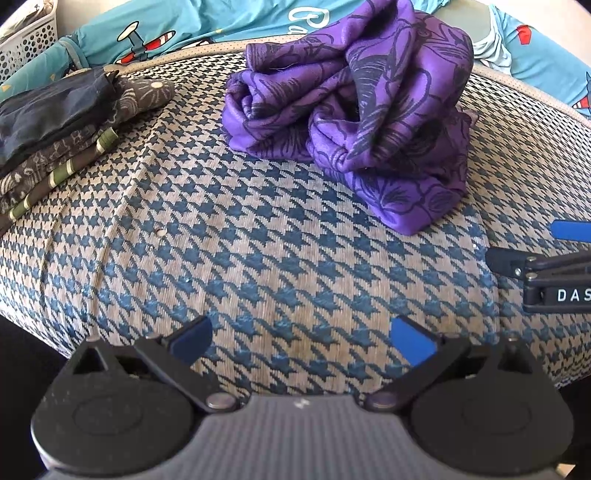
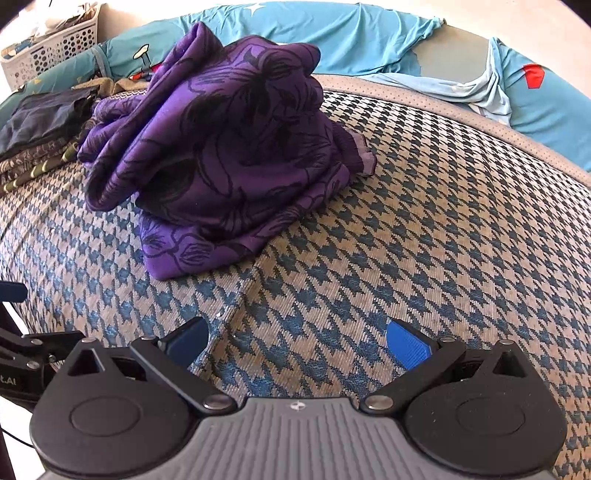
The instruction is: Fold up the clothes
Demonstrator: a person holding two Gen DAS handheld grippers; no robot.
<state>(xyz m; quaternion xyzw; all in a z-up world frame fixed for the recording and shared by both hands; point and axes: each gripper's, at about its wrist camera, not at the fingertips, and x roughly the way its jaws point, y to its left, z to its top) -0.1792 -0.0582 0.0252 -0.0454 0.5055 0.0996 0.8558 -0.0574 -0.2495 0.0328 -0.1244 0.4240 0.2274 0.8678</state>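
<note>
Your left gripper (image 1: 301, 341) hovers low over the houndstooth mattress (image 1: 258, 258), and its blue fingers (image 1: 413, 343) are spread wide with nothing between them. Your right gripper (image 2: 297, 341) is in the same condition: fingers far apart, holding nothing, only the patterned surface showing in the gap. In the left wrist view, the right gripper enters from the right edge, so your two tools are side by side and near each other.

The thing to fold is the purple floral garment (image 1: 354, 110). It lies crumpled in a heap on the mattress, ahead of both grippers and apart from them; from the right wrist it sits ahead and to the left (image 2: 218, 147). I judge that the free area in front of you is kept bare so that you can spread the garment flat there before folding.

To the left, a stack of folded dark clothes (image 1: 55, 140) rests at the mattress edge, probably finished pieces put aside so they do not disturb the work. Behind lies a turquoise sheet with cartoon airplanes (image 1: 155, 33), and a white perforated basket (image 1: 26, 37) stands in the far left corner.

On the right gripper's body you can read the white letters "DAS" (image 1: 572, 295), cut by the frame edge. The sheet has white cursive writing, but it is not readable.
</note>
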